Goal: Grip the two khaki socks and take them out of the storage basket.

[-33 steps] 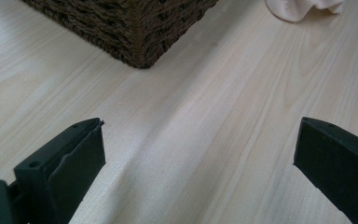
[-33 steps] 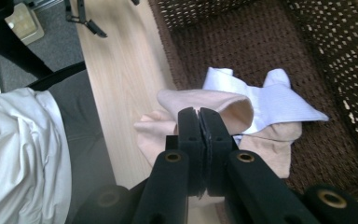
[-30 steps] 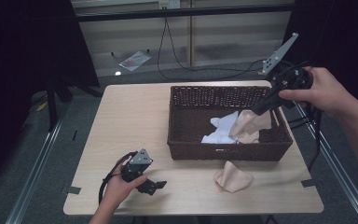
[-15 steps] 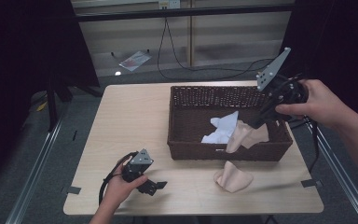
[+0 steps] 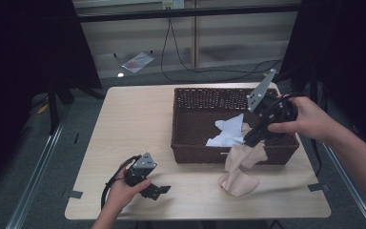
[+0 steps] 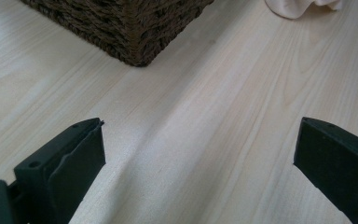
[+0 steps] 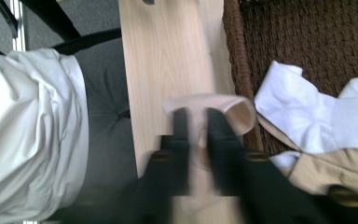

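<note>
Since a second ago the right gripper (image 5: 253,138) has swung from deep over the basket (image 5: 186,138) toward its near wall, carrying the beige sock (image 5: 242,156) with it. That sock now hangs out over the rim below the jaws, its lower end draped down toward the second beige sock (image 5: 238,181) lying on the table (image 5: 124,124) just below and in front of the gripper. In the right gripper view the jaws are pinched on the sock (image 7: 205,109), its open cuff bulging just beyond the tips (the picture is blurred, so the gripper is likely moving).

Judging from this, the sock is being taken out of the basket to join the one on the table; it is past the rim but not yet set down. The next move calls for lowering it clear of the wall before letting go, or it may catch on the wicker.

Beside the jaws, inside the basket, lies a white sock (image 5: 228,132), with more beige cloth under it in the right gripper view.

Well away, the left gripper (image 5: 156,191) has not moved: it rests on the table with jaws wide apart and nothing between them, the basket's corner (image 6: 135,42) ahead of it.
</note>
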The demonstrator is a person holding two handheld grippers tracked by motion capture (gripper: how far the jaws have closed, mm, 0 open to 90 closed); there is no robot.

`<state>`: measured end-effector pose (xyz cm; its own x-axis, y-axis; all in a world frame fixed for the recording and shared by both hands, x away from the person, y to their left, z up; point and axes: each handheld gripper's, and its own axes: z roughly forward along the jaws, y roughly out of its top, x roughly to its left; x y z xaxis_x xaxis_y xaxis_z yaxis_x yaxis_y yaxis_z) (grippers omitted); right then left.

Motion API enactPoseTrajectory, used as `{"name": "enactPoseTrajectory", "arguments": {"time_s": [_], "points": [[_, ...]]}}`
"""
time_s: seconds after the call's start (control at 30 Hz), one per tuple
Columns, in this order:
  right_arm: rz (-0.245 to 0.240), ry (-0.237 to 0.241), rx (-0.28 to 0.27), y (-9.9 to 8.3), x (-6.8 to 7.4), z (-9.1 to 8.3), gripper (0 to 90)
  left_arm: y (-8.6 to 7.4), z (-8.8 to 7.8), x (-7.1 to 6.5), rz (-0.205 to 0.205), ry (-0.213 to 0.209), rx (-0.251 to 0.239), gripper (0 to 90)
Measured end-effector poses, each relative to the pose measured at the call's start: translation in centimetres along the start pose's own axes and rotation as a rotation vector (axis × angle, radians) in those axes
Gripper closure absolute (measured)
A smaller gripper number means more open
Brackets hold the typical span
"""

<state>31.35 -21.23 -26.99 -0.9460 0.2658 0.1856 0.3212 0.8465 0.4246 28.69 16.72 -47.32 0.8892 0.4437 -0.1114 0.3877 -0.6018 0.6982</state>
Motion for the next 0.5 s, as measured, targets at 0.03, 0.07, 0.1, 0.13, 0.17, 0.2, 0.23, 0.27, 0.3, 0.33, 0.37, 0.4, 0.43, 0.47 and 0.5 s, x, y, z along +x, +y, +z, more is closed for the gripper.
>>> {"name": "enactPoseTrajectory", "arguments": {"time_s": [0.03, 0.07, 0.1, 0.13, 0.17, 0.2, 0.23, 0.27, 0.3, 0.33, 0.37, 0.4, 0.43, 0.47, 0.5], "points": [[-0.001, -0.01, -0.003, 0.0, 0.0, 0.2, 67.1, 0.0, 0.0, 0.0, 0.0, 0.0, -0.001, 1.7], [-0.003, -0.006, 0.002, 0.0, 0.0, 0.4, 62.6, 0.1, 0.0, 0.0, 0.004, 0.004, 0.002, 1.7], [0.001, -0.014, -0.004, 0.0, 0.0, 0.5, 60.9, 0.1, 0.0, 0.0, 0.0, 0.001, -0.001, 1.7], [0.004, -0.011, -0.005, 0.0, 0.0, 0.6, 58.1, 0.1, 0.0, 0.0, 0.002, 0.002, 0.001, 1.7], [0.004, -0.011, -0.001, -0.1, 0.0, 0.8, 53.7, 0.0, 0.0, -0.1, 0.003, 0.001, 0.003, 1.7], [0.009, -0.021, -0.001, -0.1, 0.1, 0.9, 50.2, 0.0, 0.0, -0.1, 0.003, 0.0, 0.003, 1.7], [0.009, -0.022, -0.001, -0.2, 0.1, 1.0, 47.2, 0.0, 0.0, -0.1, 0.002, -0.002, -0.001, 1.6], [0.009, -0.015, 0.002, -0.3, 0.0, 1.1, 44.1, 0.0, 0.0, -0.1, 0.001, -0.001, -0.003, 1.6], [0.009, -0.015, -0.001, -0.4, 0.0, 1.2, 39.6, 0.0, 0.0, -0.1, -0.002, -0.002, -0.009, 1.7], [0.015, -0.024, -0.005, -0.5, 0.0, 1.3, 35.1, 0.0, -0.1, 0.0, 0.003, -0.002, -0.005, 1.7], [0.011, -0.023, -0.009, -0.6, 0.0, 1.3, 33.7, 0.0, -0.1, 0.0, 0.002, -0.003, -0.006, 1.7], [0.005, -0.021, -0.018, -0.7, 0.0, 1.4, 31.7, 0.0, -0.1, 0.0, 0.003, -0.003, -0.006, 1.6], [0.008, -0.028, -0.025, -0.8, 0.0, 1.5, 27.6, 0.0, -0.1, 0.0, 0.004, -0.003, -0.004, 1.7], [0.015, -0.036, -0.025, -1.0, 0.1, 1.5, 26.0, 0.0, 0.0, 0.0, 0.004, -0.002, -0.004, 1.7], [0.0, -0.039, -0.031, -1.2, -0.1, 1.6, 24.8, 0.0, 0.0, 0.0, 0.003, -0.003, -0.004, 1.7]]}}
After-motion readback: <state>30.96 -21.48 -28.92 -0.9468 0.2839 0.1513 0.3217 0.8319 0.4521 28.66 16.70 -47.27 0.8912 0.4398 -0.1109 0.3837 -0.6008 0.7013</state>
